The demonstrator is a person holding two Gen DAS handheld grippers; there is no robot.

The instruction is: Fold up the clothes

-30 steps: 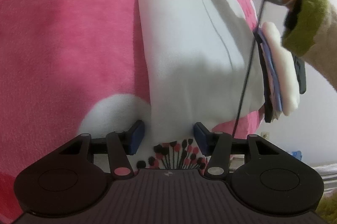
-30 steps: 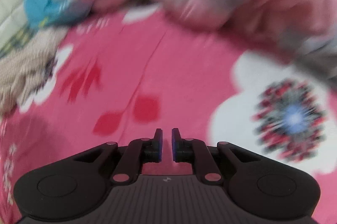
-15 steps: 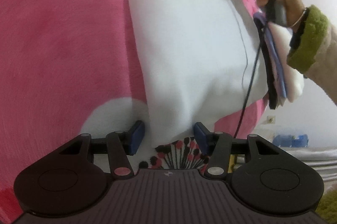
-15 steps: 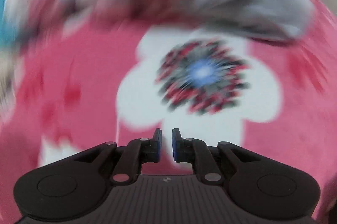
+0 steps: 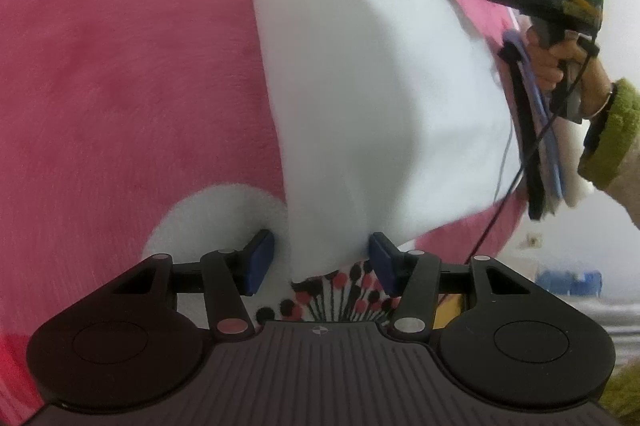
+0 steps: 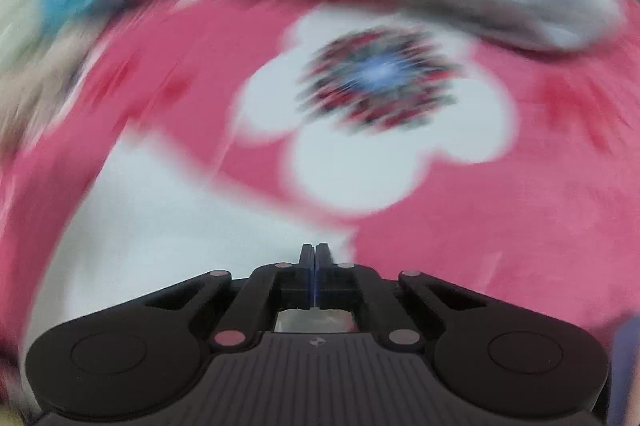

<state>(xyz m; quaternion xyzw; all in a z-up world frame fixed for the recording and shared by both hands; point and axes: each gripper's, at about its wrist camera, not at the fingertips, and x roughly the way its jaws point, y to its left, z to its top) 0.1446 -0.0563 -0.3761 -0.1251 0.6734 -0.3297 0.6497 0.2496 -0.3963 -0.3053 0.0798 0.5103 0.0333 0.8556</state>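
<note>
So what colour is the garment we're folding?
Plain white garment, no print visible; clearest in the left wrist view.

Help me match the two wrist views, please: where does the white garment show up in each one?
Left wrist view: the white garment fills the centre, from the top edge down to between the open left gripper fingers.
Right wrist view: it is the blurred white area at lower left, reaching the shut right gripper.
Shared landmark: the pink blanket with white flowers, under the garment in both.
</note>
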